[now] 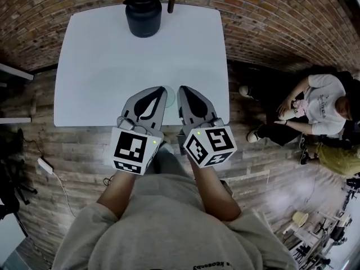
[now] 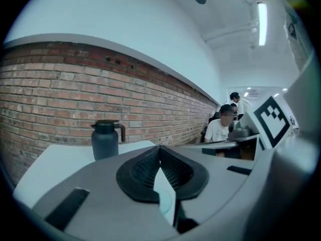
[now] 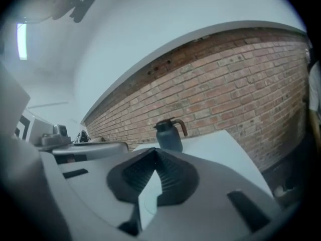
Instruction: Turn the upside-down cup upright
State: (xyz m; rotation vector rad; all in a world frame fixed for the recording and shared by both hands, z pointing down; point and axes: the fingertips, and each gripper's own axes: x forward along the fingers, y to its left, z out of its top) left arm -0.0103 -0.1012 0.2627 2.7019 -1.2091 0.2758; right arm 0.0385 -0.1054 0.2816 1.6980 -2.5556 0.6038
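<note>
Head view alone shows the pale cup (image 1: 170, 98) between the tips of left gripper (image 1: 160, 90) and right gripper (image 1: 183, 90), by the tabletop's (image 1: 95, 66) near edge. Gripper views show both jaws clenched, empty. Open tabletop lies ahead, up to the jug (image 1: 145, 13).

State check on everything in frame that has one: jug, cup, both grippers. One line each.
Jug: upright, lid on, at the far edge of the table.
Cup: on the table, seen between the two grippers, mostly hidden; upright or inverted can't be told.
Left gripper: shut, empty.
Right gripper: shut, empty.
</note>
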